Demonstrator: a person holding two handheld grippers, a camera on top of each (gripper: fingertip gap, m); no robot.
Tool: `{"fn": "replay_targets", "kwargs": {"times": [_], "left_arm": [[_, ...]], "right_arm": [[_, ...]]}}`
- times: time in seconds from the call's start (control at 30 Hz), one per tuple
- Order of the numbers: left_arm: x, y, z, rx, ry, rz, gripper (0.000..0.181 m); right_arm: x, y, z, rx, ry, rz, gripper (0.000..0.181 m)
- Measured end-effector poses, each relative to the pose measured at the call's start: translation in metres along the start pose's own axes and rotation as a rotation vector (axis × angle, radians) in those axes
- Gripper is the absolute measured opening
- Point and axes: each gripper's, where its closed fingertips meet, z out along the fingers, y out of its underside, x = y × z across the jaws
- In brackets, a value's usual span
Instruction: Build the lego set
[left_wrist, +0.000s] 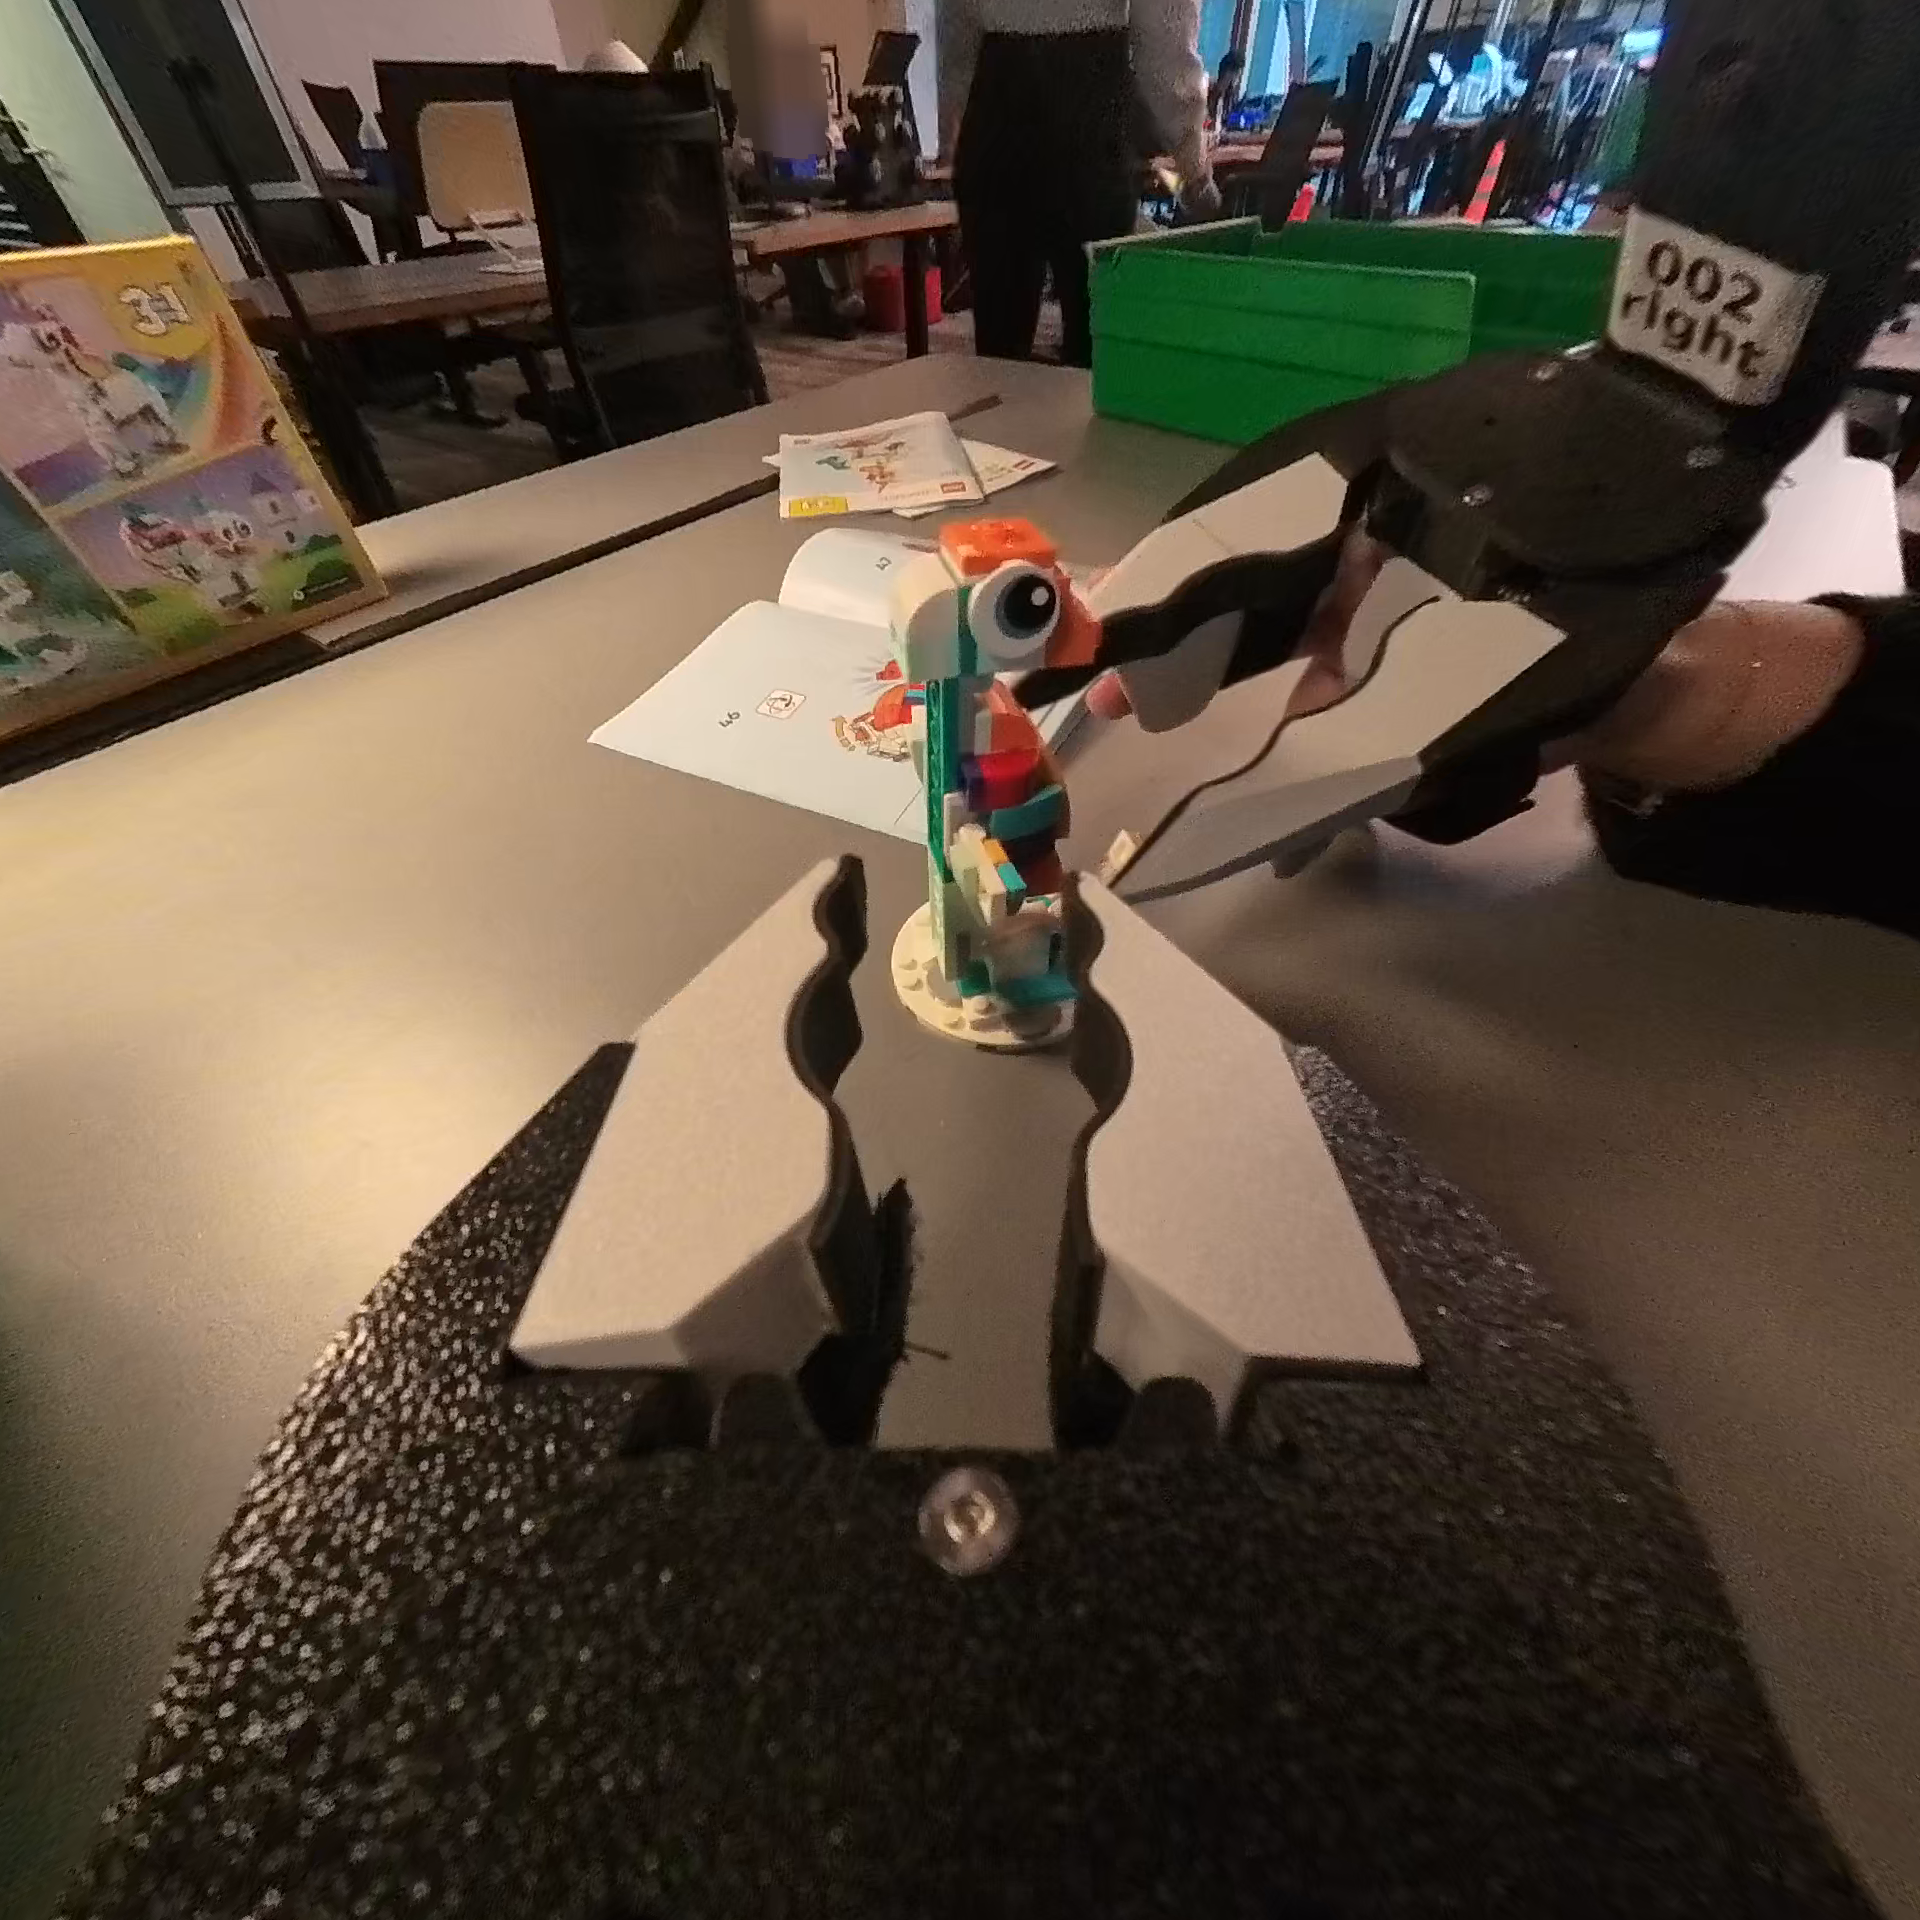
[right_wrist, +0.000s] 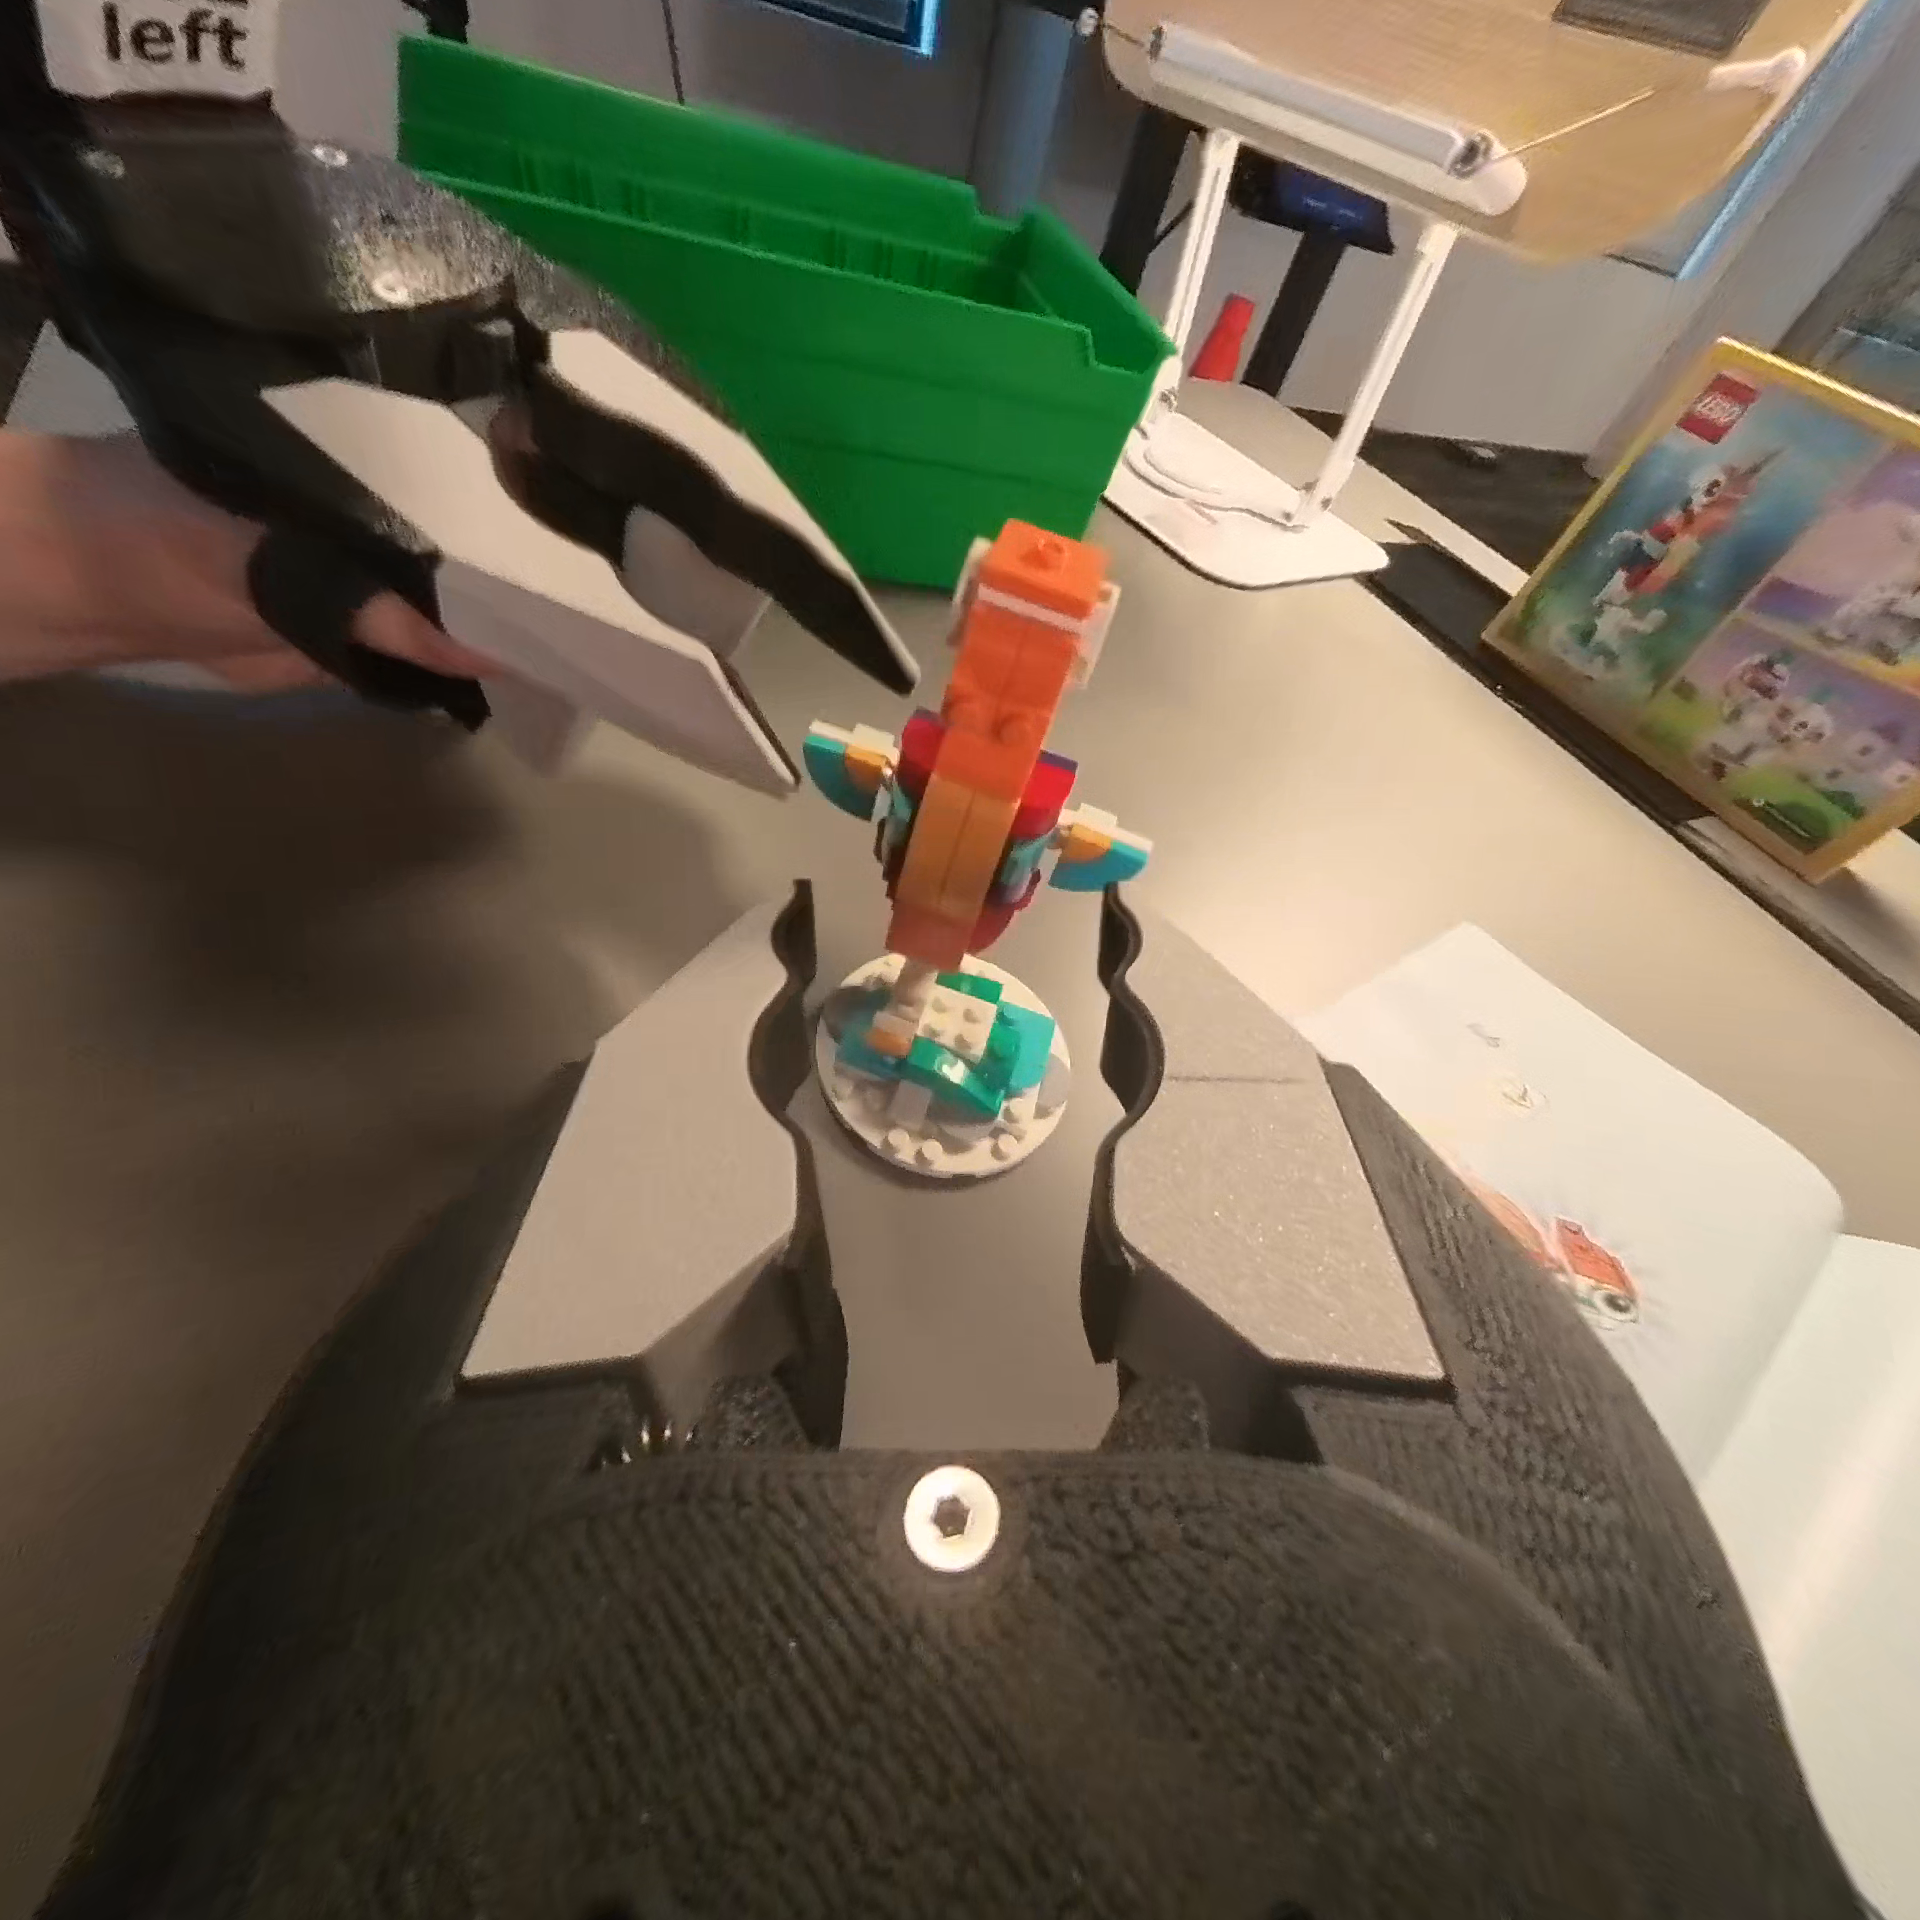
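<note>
A Lego seahorse model (left_wrist: 997, 748), orange, red, teal and white with a big eye, stands upright on a round white base on the grey table (left_wrist: 312, 987). My left gripper (left_wrist: 971, 904) is open and empty, its tips just short of the model's base. My right gripper (right_wrist: 956, 914) is open, with the model (right_wrist: 977, 769) and its base between the fingertips; I see no firm contact. In the left wrist view the right gripper (left_wrist: 1081, 790) reaches in from the right beside the head. In the right wrist view the left gripper (right_wrist: 842, 727) hovers left of the model.
An open instruction booklet (left_wrist: 748, 717) lies behind the model and shows in the right wrist view (right_wrist: 1558, 1195). More booklets (left_wrist: 894, 468) lie farther back. A green bin (left_wrist: 1278, 332) and the set's box (left_wrist: 156, 447) stand on the table. A clear stand (right_wrist: 1247, 499) sits beyond the bin. Less than 4 cm separates the two grippers' tips.
</note>
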Motion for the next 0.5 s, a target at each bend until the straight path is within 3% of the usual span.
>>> {"fn": "replay_targets", "kwargs": {"times": [0.3,0.5], "left_arm": [[0.002,0.000,0.008,-0.014,-0.043,0.018,0.021],[0.001,0.000,0.012,-0.025,-0.051,0.009,0.011]], "right_arm": [[0.003,-0.011,0.002,0.018,0.172,-0.023,0.038],[0.005,-0.006,0.007,-0.005,0.206,0.001,0.032]]}}
